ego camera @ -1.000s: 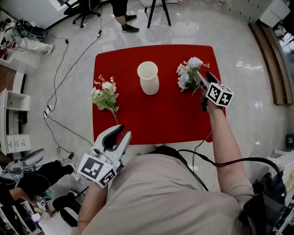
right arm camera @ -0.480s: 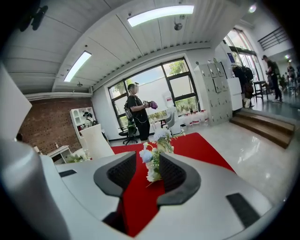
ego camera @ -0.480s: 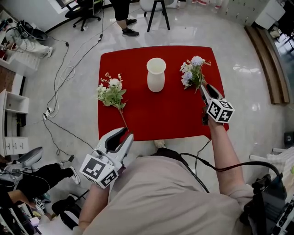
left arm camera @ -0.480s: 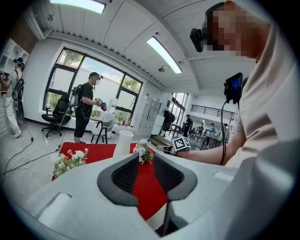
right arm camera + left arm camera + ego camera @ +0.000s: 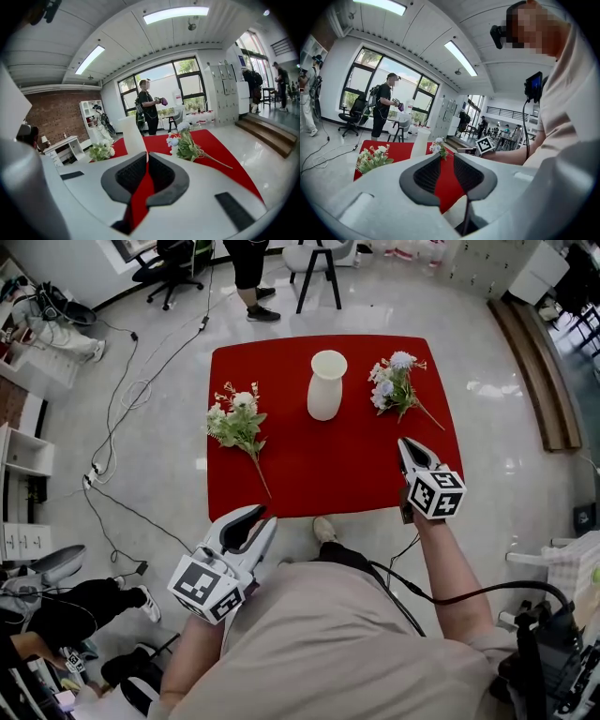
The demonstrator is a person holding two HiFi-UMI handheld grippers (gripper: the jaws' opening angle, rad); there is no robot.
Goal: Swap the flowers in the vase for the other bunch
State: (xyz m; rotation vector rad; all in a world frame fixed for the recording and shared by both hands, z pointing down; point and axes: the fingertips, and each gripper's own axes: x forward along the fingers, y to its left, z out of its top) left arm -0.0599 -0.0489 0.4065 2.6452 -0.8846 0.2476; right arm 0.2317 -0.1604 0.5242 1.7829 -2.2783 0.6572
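The vase [image 5: 327,385] stands far-centre on the red tabletop [image 5: 328,470], white flowers [image 5: 237,423] lying left, blue flowers [image 5: 394,387] right. The right tool [image 5: 406,442] has just closed on nothing. The left tool [image 5: 258,515] stands apart, empty.

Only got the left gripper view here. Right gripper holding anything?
Observer: No. The right gripper has just closed its jaws, with nothing between them.
Operator: Anything loaded yet?
Observer: No. The head view looks into the tall white vase, and it is empty.
Operator: What's nearest that gripper?
Observer: The blue-and-white flower bunch, lying flat on the red tablecloth, apart from the gripper.
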